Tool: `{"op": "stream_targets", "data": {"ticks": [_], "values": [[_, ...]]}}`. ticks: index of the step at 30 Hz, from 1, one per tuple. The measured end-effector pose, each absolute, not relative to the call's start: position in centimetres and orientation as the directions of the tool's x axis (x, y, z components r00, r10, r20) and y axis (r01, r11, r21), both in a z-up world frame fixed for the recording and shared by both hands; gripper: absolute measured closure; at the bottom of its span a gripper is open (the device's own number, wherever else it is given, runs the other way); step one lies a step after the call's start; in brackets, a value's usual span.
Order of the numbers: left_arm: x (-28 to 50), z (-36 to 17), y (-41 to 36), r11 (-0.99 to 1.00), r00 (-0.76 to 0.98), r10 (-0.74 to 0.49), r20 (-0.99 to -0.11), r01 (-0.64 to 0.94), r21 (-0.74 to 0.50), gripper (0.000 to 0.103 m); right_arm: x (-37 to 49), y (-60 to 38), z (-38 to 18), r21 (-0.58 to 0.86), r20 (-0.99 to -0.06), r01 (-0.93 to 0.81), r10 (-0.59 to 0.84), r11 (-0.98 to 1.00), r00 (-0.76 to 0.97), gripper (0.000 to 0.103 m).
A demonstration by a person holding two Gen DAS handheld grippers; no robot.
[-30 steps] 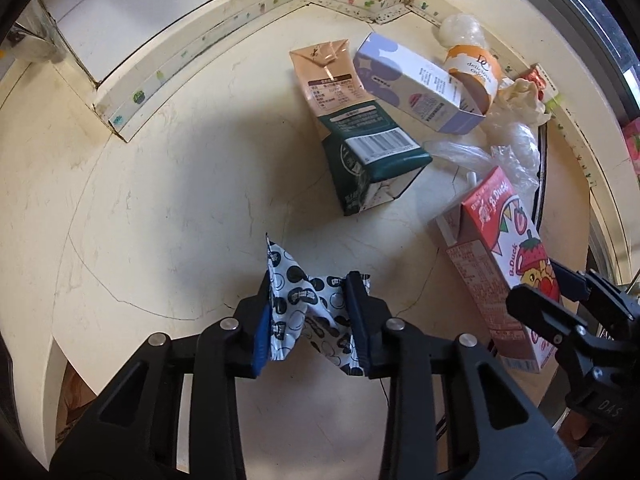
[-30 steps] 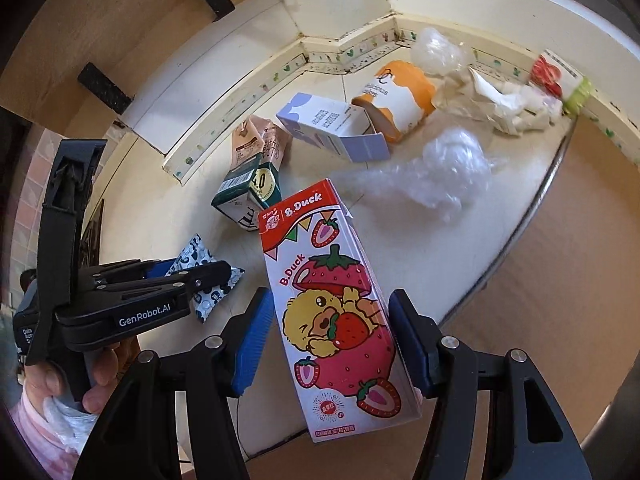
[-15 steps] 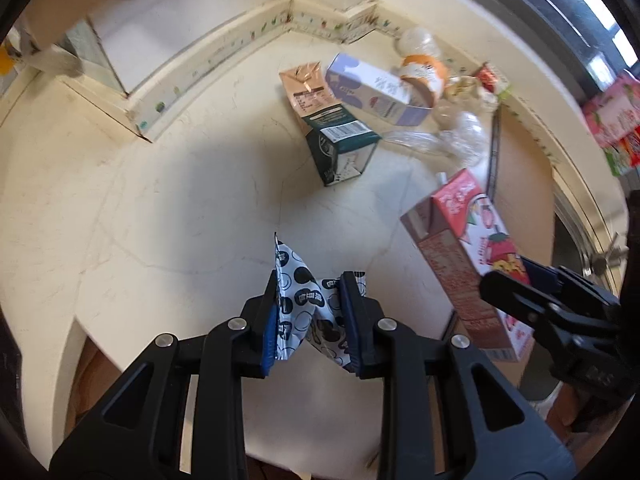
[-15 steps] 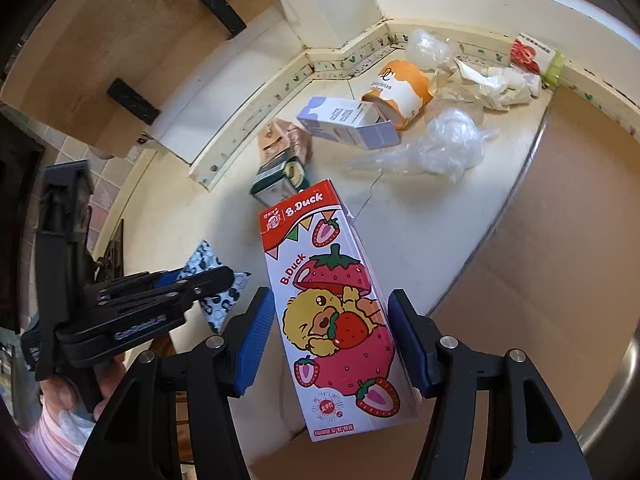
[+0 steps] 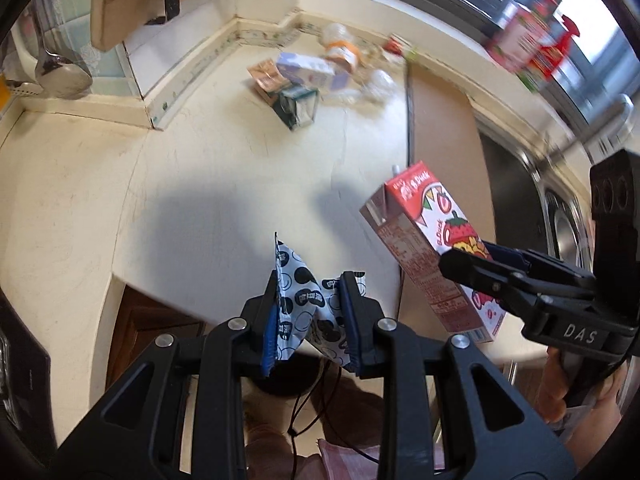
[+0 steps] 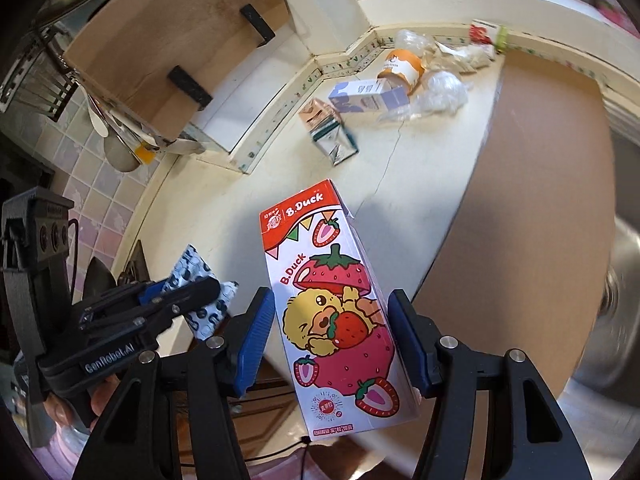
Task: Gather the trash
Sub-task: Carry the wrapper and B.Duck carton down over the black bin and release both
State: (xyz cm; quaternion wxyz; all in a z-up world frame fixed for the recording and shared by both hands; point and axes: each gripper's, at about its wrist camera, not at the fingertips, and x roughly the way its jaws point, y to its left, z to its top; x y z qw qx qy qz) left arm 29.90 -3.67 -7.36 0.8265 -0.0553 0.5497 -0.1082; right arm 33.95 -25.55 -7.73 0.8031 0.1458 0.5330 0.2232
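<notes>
Carrying now: two pieces of trash are up off the table, one in each hand-held gripper.
Strawberry carton: the B.Duck strawberry carton (image 6: 334, 312) sits clamped between the blue pads of the right hand-held gripper (image 6: 332, 344), gripped across its lower body, top end pointing away, held over the table edge.
Carton handling: looks like an empty, light paperboard box; stiff along the edges but the flat faces would buckle under a hard squeeze, so a grip across the narrow sides near the middle suits it.
Spotted wrapper: the spotted wrapper (image 5: 306, 300) is pinched in the left hand-held gripper (image 5: 310, 316), crumpled and folded between the pads, also over the table edge.
Wrapper handling: thin, soft, slick film, nearly weightless; a bunched part gives the surest hold.
Table: the cream table (image 5: 200, 184) carries the rest at its far corner.
Left behind: a green carton (image 5: 298, 106), a purple box (image 6: 368, 96), an orange cup (image 6: 402, 66) and a clear plastic bag (image 6: 438, 94), all close together.
Likely next: dropping both loads in a bin, though none is visible.
</notes>
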Motion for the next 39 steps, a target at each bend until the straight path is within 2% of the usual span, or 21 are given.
{"op": "stream_targets", "data": {"ticks": [9,14,23,31,39], "values": [[22.3,-9.1,-0.1,0.943,0.324,-0.293,-0.9,0.255,-0.215,0.079,21.3,-21.6,-8.6,0.483,-0.785,-0.068,0.466,0.873,0.408,0.044],[18.7,-11.1,1.5,0.934,0.285,-0.28,-0.917,0.301,-0.191,0.079,14.9,-19.9,-10.5,0.484,-0.796,-0.007,0.444,0.875,0.411,0.044],[15.1,-16.0,2.1,0.924,0.225,-0.25,-0.942,0.346,-0.163,0.079,8.5,-18.4,-15.1,0.465,-0.831,0.092,0.398,0.88,0.388,0.044],[13.9,-25.0,0.3,0.919,0.149,-0.21,-0.966,0.369,-0.142,0.079,5.4,-18.5,-24.5,0.437,-0.876,0.244,0.349,0.866,0.332,0.044],[15.2,-35.7,-0.9,0.933,0.106,-0.169,-0.98,0.337,-0.125,0.078,4.2,-19.1,-38.3,0.389,-0.92,0.362,0.337,0.847,0.199,0.044]]}}
